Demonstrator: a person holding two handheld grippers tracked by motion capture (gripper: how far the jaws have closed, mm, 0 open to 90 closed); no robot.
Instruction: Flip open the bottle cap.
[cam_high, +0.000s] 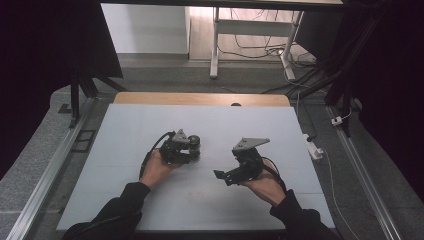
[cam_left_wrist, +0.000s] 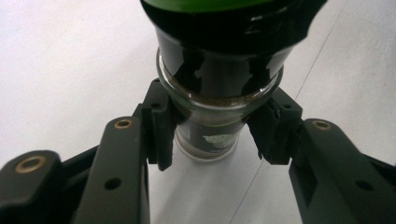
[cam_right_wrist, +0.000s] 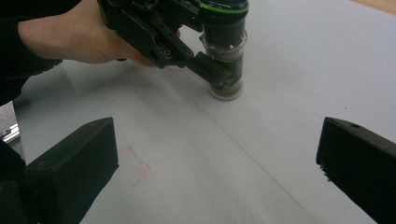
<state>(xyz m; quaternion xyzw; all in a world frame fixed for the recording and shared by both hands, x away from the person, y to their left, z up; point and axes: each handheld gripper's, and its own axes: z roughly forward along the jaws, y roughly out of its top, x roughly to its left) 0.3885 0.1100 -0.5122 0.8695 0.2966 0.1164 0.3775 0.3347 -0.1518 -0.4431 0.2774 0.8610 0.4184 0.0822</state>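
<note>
- My left gripper (cam_left_wrist: 212, 135) is clamped on a small glass jar (cam_left_wrist: 217, 88), one pad (cam_left_wrist: 161, 133) against each side of its body.
- The jar has a black cap with a green band and holds brown powder; it stands upright on the white table (cam_high: 150, 125).
- My right gripper (cam_right_wrist: 215, 154) has its jaws spread wide and holds nothing, with the jar (cam_right_wrist: 226, 56) well ahead of it.
</note>
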